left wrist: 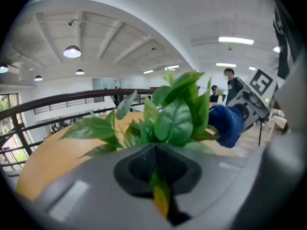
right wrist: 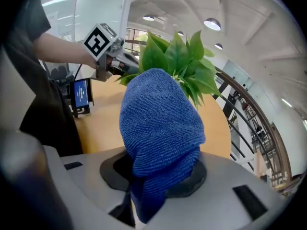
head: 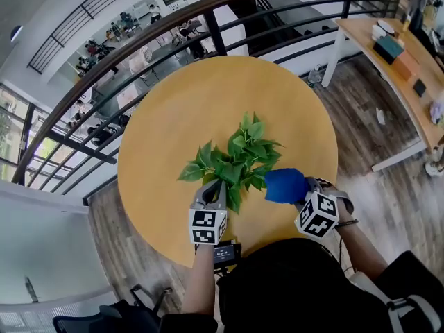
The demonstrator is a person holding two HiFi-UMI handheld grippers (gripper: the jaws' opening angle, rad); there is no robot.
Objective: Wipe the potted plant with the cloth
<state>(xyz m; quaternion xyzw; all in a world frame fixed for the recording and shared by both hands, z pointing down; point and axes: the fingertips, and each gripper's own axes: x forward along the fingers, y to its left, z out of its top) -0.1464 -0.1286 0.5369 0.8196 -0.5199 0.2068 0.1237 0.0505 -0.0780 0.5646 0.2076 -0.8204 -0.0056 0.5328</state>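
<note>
A leafy green potted plant (head: pixel 236 159) stands near the front of a round wooden table (head: pixel 173 116); its pot is hidden under the leaves. My left gripper (head: pixel 216 194) sits at the plant's near left side, shut on a yellow-green leaf (left wrist: pixel 160 200). The plant (left wrist: pixel 172 114) fills the left gripper view. My right gripper (head: pixel 303 191) is shut on a bunched blue cloth (head: pixel 285 185), which touches the plant's right-hand leaves. In the right gripper view the cloth (right wrist: pixel 160 128) bulges out of the jaws, with the plant (right wrist: pixel 184 61) just behind it and the left gripper (right wrist: pixel 120 63) beyond.
A dark metal railing (head: pixel 159 40) curves round the far side of the table, with a lower floor beyond it. A wooden desk (head: pixel 409 68) with small items stands at the right. A small black device (head: pixel 226 254) hangs at the table's near edge.
</note>
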